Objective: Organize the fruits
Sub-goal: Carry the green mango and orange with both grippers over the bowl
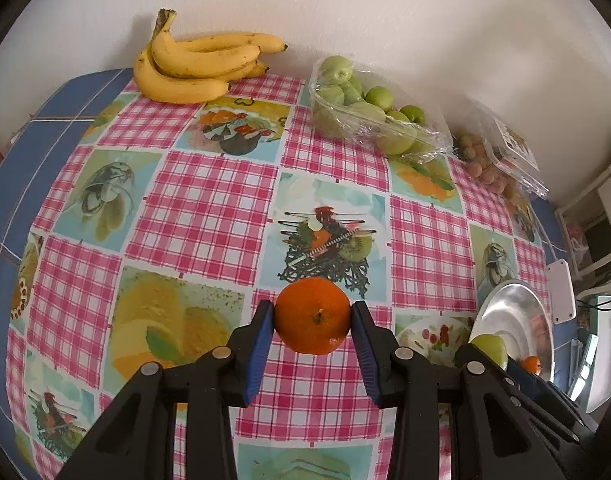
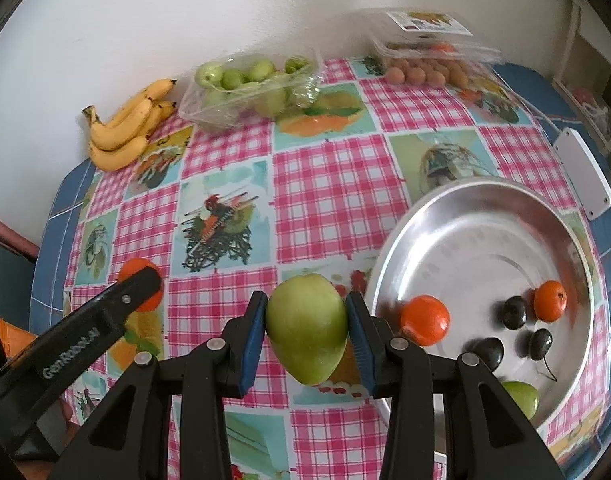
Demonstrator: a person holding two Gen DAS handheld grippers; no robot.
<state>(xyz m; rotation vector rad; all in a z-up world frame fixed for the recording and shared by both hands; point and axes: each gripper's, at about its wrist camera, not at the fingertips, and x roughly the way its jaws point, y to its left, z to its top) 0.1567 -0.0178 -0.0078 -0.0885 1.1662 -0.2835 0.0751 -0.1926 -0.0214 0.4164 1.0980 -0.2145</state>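
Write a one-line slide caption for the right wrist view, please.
Right tool holds a green fruit beside the metal tray.

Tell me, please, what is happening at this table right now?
A person is sorting fruit with two tools. The left hand-held gripper clamps a round orange tangerine, and the right hand-held gripper clamps a green pear-shaped fruit beside the round silver metal tray. The tray already holds two tangerines, three dark fruits and a green one.
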